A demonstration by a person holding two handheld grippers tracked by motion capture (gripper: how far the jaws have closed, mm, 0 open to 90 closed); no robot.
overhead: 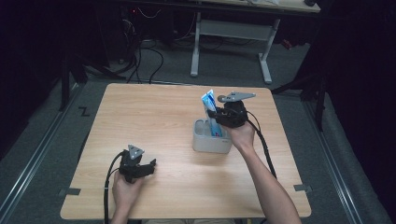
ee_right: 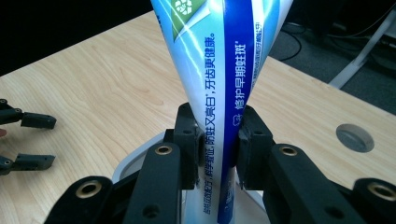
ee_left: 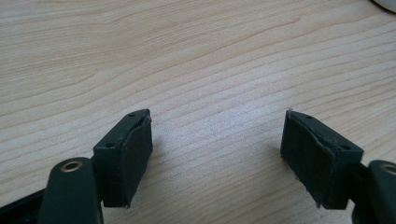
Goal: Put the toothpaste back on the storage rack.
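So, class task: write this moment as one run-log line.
right hand-held gripper: shut on toothpaste tube, upright in grey cup | left hand-held gripper: open, over bare table

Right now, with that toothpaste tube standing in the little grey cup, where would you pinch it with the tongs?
Probably on the lower body of the toothpaste tube, just above the rim of the grey cup, coming in from the side. The tube stands upright, crimped end up, and narrows there, so the pads meet two opposite sides. The right tongs are shut on it just so.
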